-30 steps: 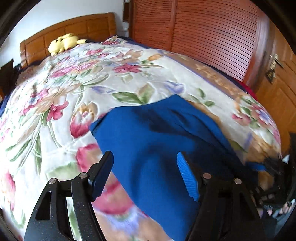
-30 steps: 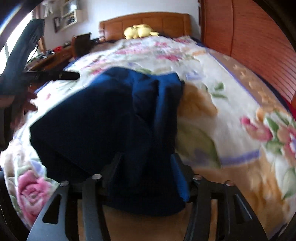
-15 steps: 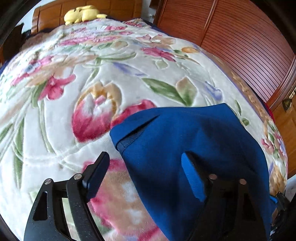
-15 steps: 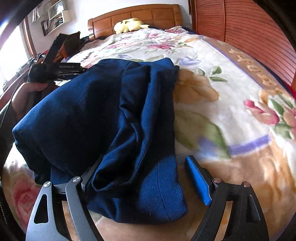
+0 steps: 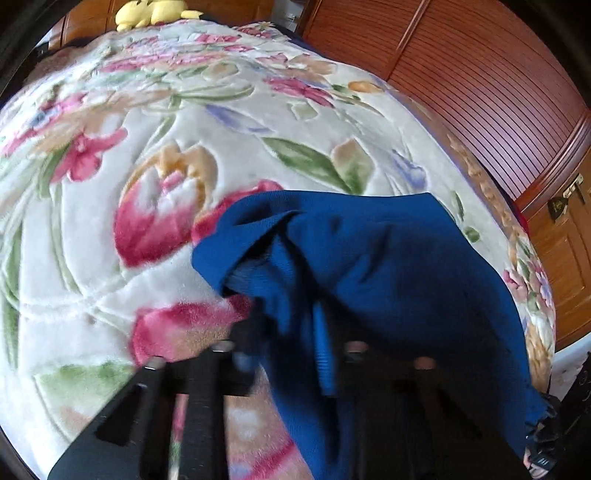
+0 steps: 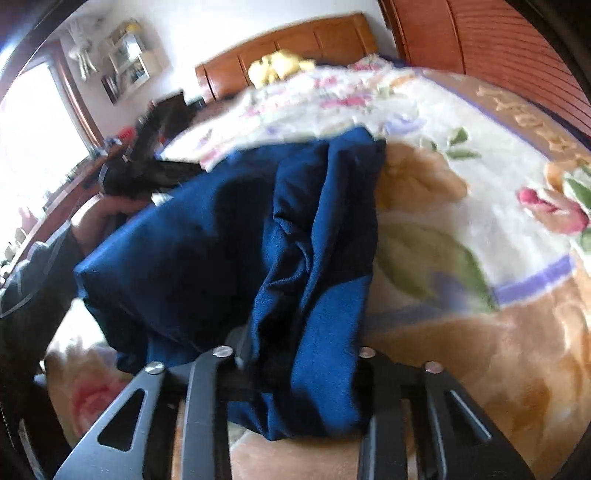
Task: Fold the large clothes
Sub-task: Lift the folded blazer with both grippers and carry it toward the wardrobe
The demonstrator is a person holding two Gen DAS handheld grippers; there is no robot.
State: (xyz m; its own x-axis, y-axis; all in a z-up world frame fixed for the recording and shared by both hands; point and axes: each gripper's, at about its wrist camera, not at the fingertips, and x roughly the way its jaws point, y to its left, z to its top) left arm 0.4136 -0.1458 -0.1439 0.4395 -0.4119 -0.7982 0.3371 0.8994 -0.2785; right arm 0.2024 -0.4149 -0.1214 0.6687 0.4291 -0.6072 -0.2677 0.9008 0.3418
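A dark blue garment [image 5: 373,266] lies bunched on the floral blanket [image 5: 147,155] of a bed. My left gripper [image 5: 291,347] is shut on the garment's near left edge, and cloth drapes over its fingers. In the right wrist view the same garment [image 6: 229,236] is a folded heap. My right gripper [image 6: 299,354] is shut on its near right fold, with the fingertips buried in cloth. The left gripper and the hand holding it [image 6: 147,173] show at the garment's far left.
A yellow plush toy [image 5: 155,11] lies by the wooden headboard [image 6: 288,40]. A slatted wooden wardrobe [image 5: 480,74] runs along the bed's right side. A desk with clutter [image 6: 74,173] and a bright window are on the left.
Both grippers were open around the garment half a second ago; both have now shut on its cloth. The fabric has bunched up and lifted at both grips.
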